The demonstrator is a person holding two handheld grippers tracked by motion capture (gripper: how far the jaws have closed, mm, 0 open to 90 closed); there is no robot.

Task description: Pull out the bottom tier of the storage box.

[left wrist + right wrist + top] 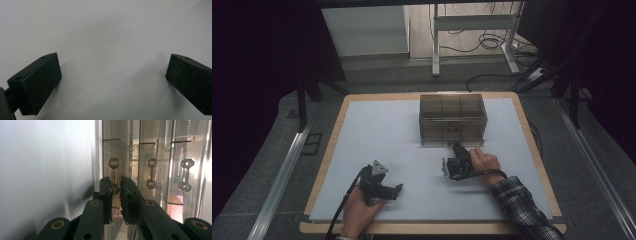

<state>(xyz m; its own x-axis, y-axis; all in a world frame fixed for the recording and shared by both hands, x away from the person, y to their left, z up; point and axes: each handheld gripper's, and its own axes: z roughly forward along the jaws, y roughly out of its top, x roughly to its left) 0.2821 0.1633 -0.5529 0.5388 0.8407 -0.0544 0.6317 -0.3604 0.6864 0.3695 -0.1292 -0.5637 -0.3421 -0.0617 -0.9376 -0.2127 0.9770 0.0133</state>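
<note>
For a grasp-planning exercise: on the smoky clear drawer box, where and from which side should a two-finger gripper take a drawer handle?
Take the handle by its thin bar, between the knobbed ends, coming straight at the front of the drawer box. The bar stands off the drawer face, and the knobs should stop a slip. The right gripper is shut on it near one knob.

Left gripper (398,189) is lying low at the person's side, jaws standing wide apart, pointing right, left hand (361,209) gripping it from behind. Right gripper (457,148) is pointing forward, jaws nearly closed, right hand (484,161) holding it, plaid sleeve (522,207) trailing.
</note>
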